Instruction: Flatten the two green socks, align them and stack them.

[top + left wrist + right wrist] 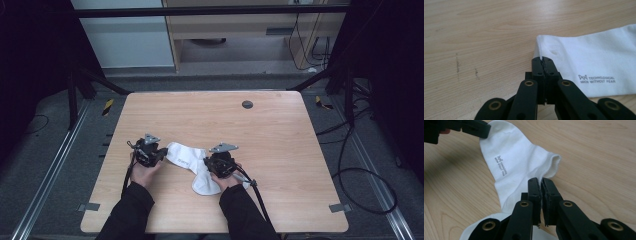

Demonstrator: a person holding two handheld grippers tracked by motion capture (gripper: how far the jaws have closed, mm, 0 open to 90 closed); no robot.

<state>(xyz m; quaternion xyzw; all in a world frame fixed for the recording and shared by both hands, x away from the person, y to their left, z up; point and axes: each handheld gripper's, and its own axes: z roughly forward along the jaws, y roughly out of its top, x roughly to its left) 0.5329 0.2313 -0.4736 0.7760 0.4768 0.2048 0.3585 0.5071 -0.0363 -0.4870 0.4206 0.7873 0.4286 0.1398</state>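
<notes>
Lying flat on the pale wooden table [280,130], between the two hands, a white cotton ankle sock with small grey lettering [187,159]. Long axis running across the near half of the table from the left gripper [150,152] to the right gripper [220,164], then bending at the heel toward the person, the foot part trailing under the right hand. Left gripper [543,60] clenched on the sock [586,65] at its closed left end, fabric pinched in the seam between the jaws, the rest of the cloth stretching away to the right of them. Right gripper [541,182] likewise clamped, biting the ribbed cuff edge of the sock [516,165] near the open mouth, the leg part reaching ahead and left toward the other gripper [477,128]. Both grips at opposite ends of one axis, so probably a pull apart to flatten, or a fold of one end over the other; neither hand clearly nearer the middle.
</notes>
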